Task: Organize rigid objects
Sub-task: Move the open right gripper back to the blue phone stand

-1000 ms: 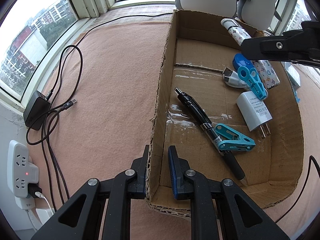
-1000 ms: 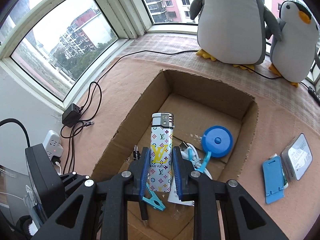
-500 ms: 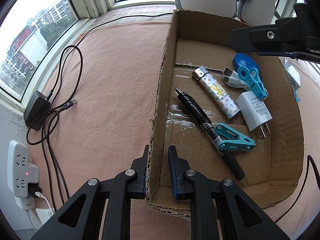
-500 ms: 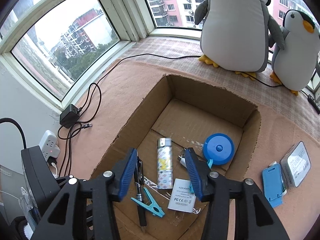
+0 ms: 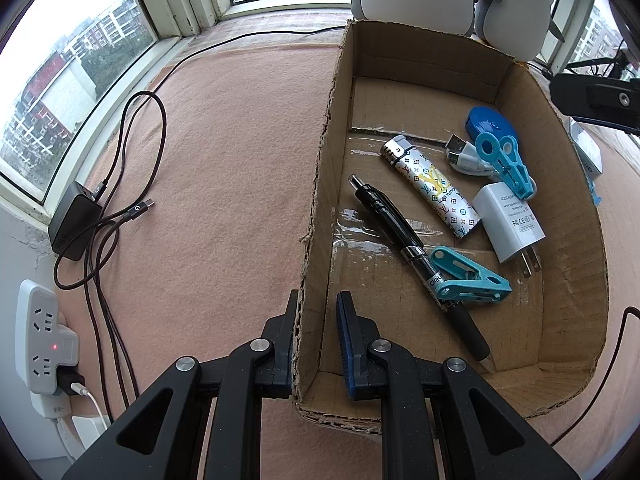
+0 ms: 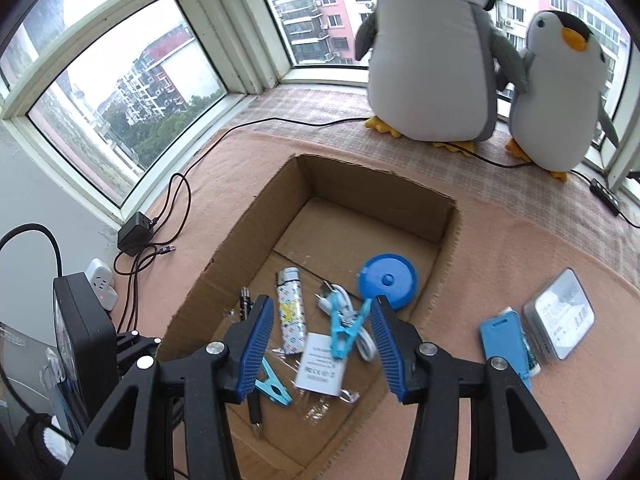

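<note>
An open cardboard box lies on the pink cloth. Inside it lie a patterned lighter, a black pen, two teal clothespins, a white charger plug, a white USB cable and a blue round case. My left gripper is shut on the box's near left wall. My right gripper is open and empty above the box.
A blue phone stand and a grey tin lie on the cloth right of the box. Two plush penguins stand at the window. A black adapter with cables and a white power strip lie at the left.
My right gripper opened and let go of the lighter, which now lies flat in the box. The gripper then rose and drew back. The left gripper has not moved.
</note>
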A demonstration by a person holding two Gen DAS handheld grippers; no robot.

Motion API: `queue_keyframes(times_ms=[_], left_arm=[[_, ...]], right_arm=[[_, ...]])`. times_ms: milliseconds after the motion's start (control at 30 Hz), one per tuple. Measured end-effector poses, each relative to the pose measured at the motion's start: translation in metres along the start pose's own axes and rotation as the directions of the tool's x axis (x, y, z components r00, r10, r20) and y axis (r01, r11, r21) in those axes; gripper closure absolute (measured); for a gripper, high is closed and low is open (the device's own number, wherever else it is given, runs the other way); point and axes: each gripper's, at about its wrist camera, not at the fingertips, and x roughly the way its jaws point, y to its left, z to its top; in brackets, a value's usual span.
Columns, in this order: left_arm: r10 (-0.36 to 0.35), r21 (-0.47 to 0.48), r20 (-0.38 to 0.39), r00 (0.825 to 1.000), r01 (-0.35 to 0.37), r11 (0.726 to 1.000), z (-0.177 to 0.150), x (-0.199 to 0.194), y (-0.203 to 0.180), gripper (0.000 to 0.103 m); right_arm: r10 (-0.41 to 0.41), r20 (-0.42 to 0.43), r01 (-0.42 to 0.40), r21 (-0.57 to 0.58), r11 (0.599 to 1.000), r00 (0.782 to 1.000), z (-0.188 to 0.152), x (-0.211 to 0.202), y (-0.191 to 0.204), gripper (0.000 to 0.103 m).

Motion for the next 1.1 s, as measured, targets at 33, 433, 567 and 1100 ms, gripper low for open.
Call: queue_keyframes(times_ms=[33,433,567,1100], left_arm=[[-0.001,0.0,0.0,1.0,0.001,1.0,0.0,0.0,0.0,0.087],[0.003,0.002,0.0,1.0,-0.003,1.0,0.001,-0.001,0.002,0.087],[0.003,0.002,0.0,1.0,-0.003,1.0,0.001,-0.001,0.001,0.087],[0.005,0.004,0.0,1.0,-0.005,1.0,0.0,-0.003,0.002,0.087]], right_arm=[[-0.003,0.002,0.003,0.004,1.0,1.0,-0.002,-0.003,-0.004,0.057],[-0.064,0.013,0.064,0.051,0.997,0.998,-0.029,-0.035,-0.064,0.052],[-0.08,0.003,0.08,0.06,0.995,0.997,-0.039,-0.039,-0.089,0.049],[-0.058,-0.083,0.067,0.107,0.992,0.995,-0.067,-0.01,-0.14,0.047]])
